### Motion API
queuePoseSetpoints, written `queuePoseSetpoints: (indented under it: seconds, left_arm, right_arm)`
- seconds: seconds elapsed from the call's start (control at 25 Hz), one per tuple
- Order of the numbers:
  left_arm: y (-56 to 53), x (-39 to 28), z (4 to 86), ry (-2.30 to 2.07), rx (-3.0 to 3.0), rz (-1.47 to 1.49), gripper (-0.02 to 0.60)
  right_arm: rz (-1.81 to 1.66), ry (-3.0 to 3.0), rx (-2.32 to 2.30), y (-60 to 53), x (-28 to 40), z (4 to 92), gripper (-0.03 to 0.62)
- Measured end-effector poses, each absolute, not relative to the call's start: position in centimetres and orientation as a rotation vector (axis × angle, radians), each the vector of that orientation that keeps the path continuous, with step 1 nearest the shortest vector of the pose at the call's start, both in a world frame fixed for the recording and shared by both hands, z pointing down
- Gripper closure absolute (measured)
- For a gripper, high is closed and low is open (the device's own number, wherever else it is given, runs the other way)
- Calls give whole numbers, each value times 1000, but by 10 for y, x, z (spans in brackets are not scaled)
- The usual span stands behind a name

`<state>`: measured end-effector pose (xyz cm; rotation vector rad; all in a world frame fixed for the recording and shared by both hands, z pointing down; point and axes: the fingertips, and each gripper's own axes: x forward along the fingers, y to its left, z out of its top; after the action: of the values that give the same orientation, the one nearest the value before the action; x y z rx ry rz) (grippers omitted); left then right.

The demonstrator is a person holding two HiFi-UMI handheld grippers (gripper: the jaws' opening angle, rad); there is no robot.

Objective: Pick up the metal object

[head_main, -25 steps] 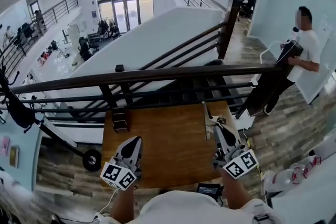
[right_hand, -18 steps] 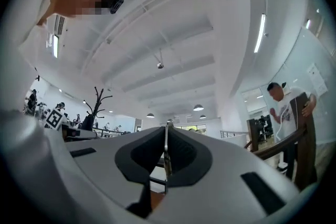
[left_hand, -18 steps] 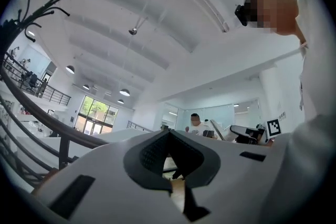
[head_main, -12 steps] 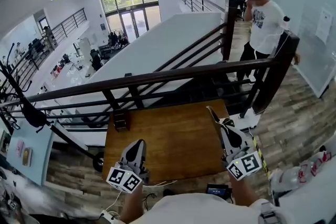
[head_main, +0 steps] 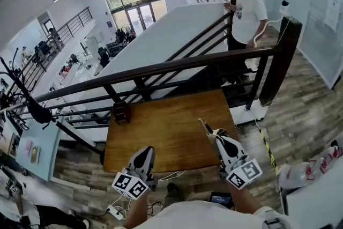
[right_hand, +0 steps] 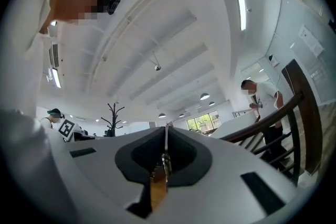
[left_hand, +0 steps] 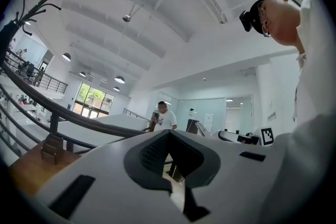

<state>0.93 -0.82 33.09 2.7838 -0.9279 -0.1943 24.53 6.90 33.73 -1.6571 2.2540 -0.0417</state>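
Above the near right part of the wooden worktop [head_main: 161, 126], the right claw [head_main: 215, 138] is clamping the thin metal object [head_main: 205, 126], which is pointing forward beyond its tips, while the left claw [head_main: 146, 150] is hovering closed and empty

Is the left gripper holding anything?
No: in the left gripper view, the left gripper has its jaws shut together with nothing between them.
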Motion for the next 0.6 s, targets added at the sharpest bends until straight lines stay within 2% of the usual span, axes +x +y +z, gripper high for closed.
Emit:
queuePoseSetpoints:
  seconds: [0.32, 0.6]
  left_arm:
    - [9, 16, 324, -881, 2815, -167, 571]
    - [-12, -33, 296, -913, 2880, -262, 571]
  right_arm:
    - [-26, 2236, -1677, 89, 245, 341, 568]
    - [-8, 2199, -1741, 73, 216, 323, 568]
